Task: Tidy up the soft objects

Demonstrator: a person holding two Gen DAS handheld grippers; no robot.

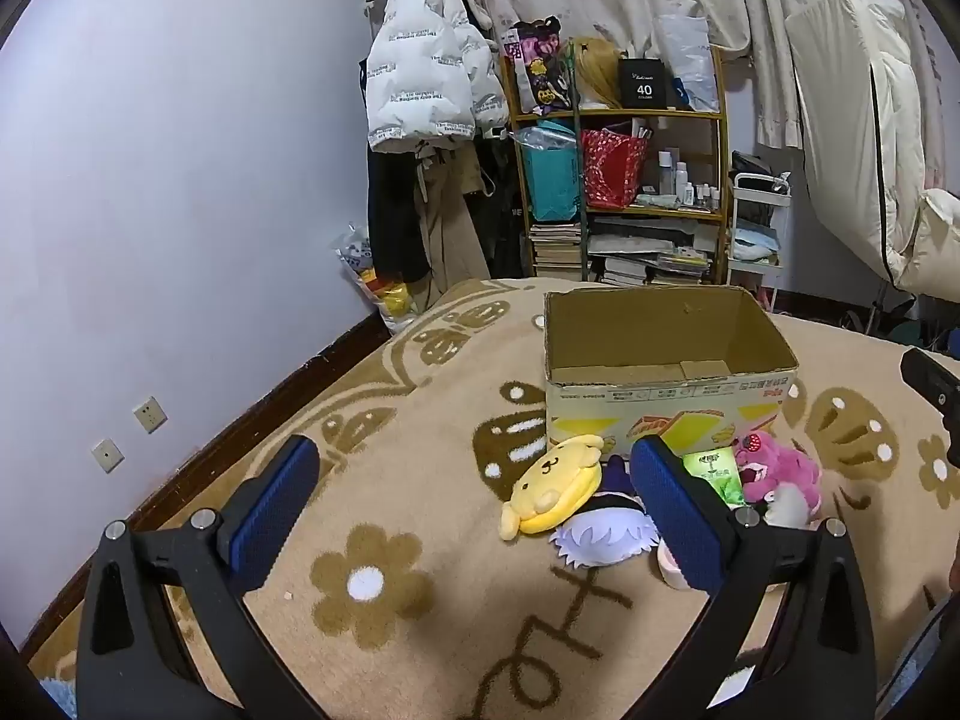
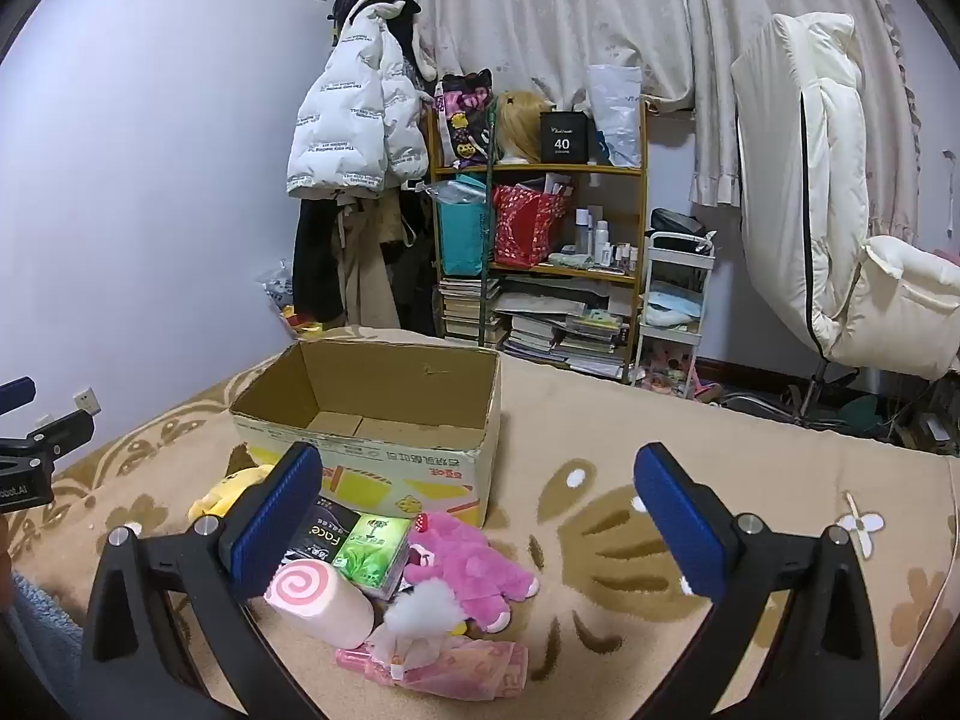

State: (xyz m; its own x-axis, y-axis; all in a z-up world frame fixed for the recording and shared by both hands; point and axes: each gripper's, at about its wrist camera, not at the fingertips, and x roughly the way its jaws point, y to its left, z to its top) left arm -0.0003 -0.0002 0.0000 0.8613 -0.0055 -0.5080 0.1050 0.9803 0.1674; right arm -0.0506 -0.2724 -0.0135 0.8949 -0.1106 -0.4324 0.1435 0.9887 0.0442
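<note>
An open cardboard box stands on the beige patterned blanket, nothing inside it. Soft things lie in front of it: a yellow dog plush, a doll with pale purple hair, a pink bear plush, a pink swirl roll cushion, a green tissue pack and a black pack. My left gripper hangs open above the blanket, left of the pile. My right gripper stands open over the pink bear, holding nothing.
A wooden shelf with bags, bottles and book stacks stands behind the bed. A white puffer jacket hangs at the left, a cream chair at the right. A pink wrapped packet lies nearest me.
</note>
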